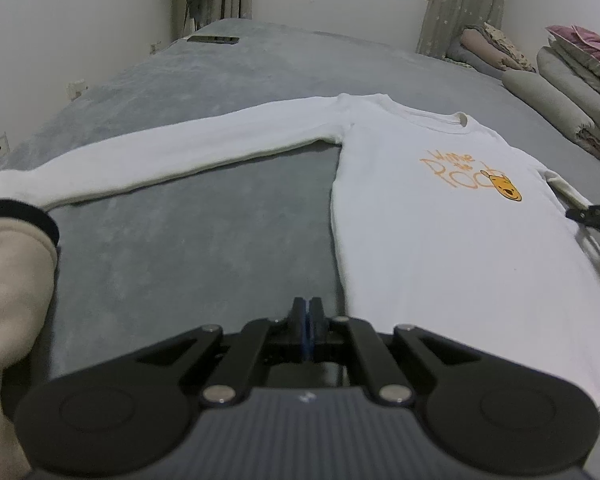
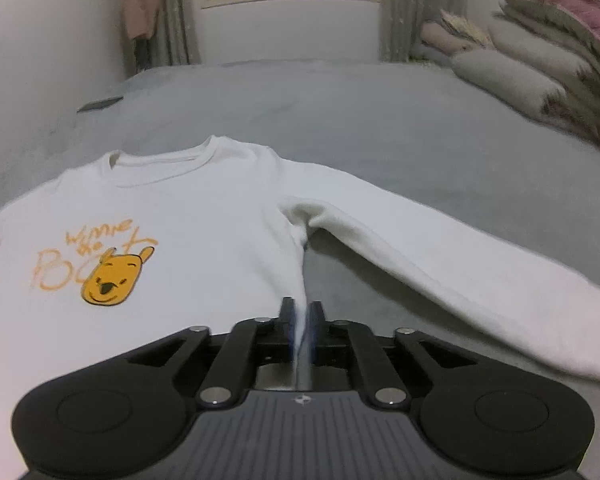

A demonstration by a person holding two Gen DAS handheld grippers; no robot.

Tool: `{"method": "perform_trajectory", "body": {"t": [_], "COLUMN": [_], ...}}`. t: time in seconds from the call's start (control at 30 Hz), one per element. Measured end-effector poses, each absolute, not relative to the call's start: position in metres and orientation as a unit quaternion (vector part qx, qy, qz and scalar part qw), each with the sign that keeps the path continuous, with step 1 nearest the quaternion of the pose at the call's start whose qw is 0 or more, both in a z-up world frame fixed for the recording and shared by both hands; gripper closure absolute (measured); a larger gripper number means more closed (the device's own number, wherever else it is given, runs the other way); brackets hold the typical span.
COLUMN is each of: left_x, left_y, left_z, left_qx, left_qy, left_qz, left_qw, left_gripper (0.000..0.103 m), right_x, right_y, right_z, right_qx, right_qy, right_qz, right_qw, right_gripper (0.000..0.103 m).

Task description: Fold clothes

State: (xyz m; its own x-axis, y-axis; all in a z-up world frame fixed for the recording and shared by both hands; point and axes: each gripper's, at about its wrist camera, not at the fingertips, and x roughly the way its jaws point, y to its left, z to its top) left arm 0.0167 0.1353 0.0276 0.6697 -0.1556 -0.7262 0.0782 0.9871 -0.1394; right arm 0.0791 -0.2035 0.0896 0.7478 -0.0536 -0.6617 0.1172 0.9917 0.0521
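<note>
A white long-sleeved sweatshirt [image 1: 440,216] with an orange bear print lies face up on the grey bed, its left sleeve [image 1: 160,160] stretched out to the side. My left gripper [image 1: 309,305] is shut and empty, just left of the shirt's side edge. My right gripper [image 2: 302,307] is shut on the sweatshirt's [image 2: 180,220] right side edge below the armpit, pulling the cloth into a raised ridge. The right sleeve [image 2: 460,272] lies out to the right. The right gripper's tip [image 1: 592,216] shows at the left wrist view's right edge.
The grey bedspread [image 1: 180,256] covers the bed. Folded quilts and pillows [image 2: 540,64] are stacked at the right. A dark flat phone-like object [image 1: 213,39] lies at the far left corner. Walls, a curtain and a window stand behind. A beige sleeve [image 1: 12,300] is at the left.
</note>
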Motion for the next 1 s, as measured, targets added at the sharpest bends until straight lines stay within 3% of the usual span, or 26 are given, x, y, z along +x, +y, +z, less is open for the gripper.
{"method": "perform_trajectory", "body": {"t": [0.23, 0.3, 0.57, 0.67, 0.7, 0.8, 0.97, 1.0], "left_x": [-0.004, -0.011, -0.024, -0.03, -0.032, -0.035, -0.032, -0.031], "left_y": [0.145, 0.142, 0.138, 0.144, 0.146, 0.149, 0.131, 0.125], "left_z": [0.028, 0.028, 0.03, 0.034, 0.035, 0.036, 0.031, 0.029], "left_qx": [-0.091, -0.101, -0.12, -0.152, -0.161, -0.177, -0.151, -0.127], "left_qy": [0.417, 0.418, 0.41, 0.4, 0.396, 0.387, 0.397, 0.401], "left_qz": [-0.065, -0.081, -0.107, -0.122, -0.126, -0.133, -0.147, -0.139], "left_qw": [0.902, 0.899, 0.898, 0.896, 0.895, 0.895, 0.893, 0.896], "left_gripper": [0.097, 0.091, 0.081, 0.08, 0.077, 0.067, 0.068, 0.084], "right_x": [-0.002, -0.031, -0.113, -0.12, -0.121, -0.125, -0.129, -0.129], "right_y": [-0.2, -0.205, -0.214, -0.213, -0.212, -0.214, -0.214, -0.211], "right_z": [0.101, 0.103, 0.1, 0.096, 0.095, 0.093, 0.09, 0.09], "right_qx": [0.061, 0.097, 0.185, 0.196, 0.2, 0.216, 0.217, 0.209], "right_qy": [0.384, 0.388, 0.399, 0.396, 0.396, 0.394, 0.395, 0.394], "right_qz": [-0.019, -0.012, 0.035, 0.039, 0.04, 0.043, 0.046, 0.044], "right_qw": [0.921, 0.917, 0.897, 0.896, 0.895, 0.893, 0.891, 0.894], "right_gripper": [0.069, 0.068, 0.068, 0.074, 0.079, 0.08, 0.08, 0.082]}}
